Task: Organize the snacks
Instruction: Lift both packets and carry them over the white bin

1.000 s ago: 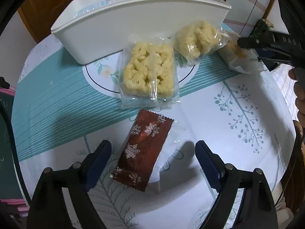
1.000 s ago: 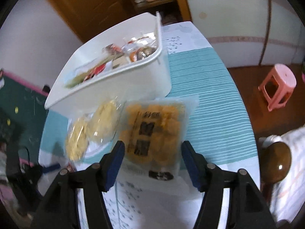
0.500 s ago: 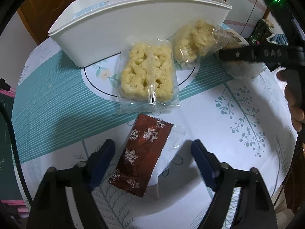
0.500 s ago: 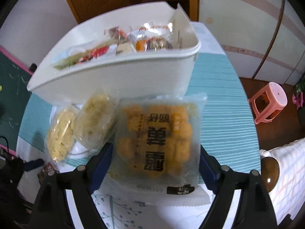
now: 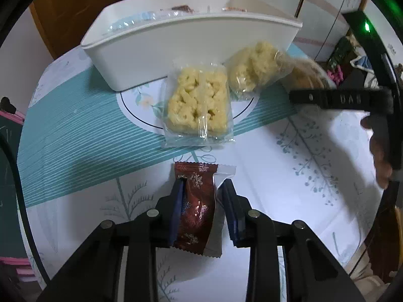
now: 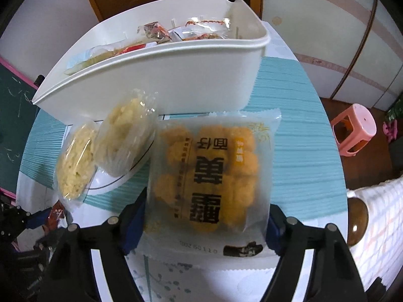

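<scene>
Snack bin [image 6: 161, 85]: plain white. Tablecloth [image 5: 75, 136]: white w/ teal stripe band, grey-blue branch print. Small snack packet [image 5: 195, 206]: dark red-brown, white snowflakes, white edge. Two clear-wrap puffed cakes [image 5: 199, 103] [image 5: 254, 69]: pale yellow. Frosted pack [image 6: 214, 173]: orange balls, black characters. Stool [image 6: 355, 128]: pink. Left hand-held gripper [image 5: 202, 207]: black, blue pads.

round table [image 5: 289, 166], white bin [image 5: 176, 58], snack packs [image 5: 199, 105]
</scene>
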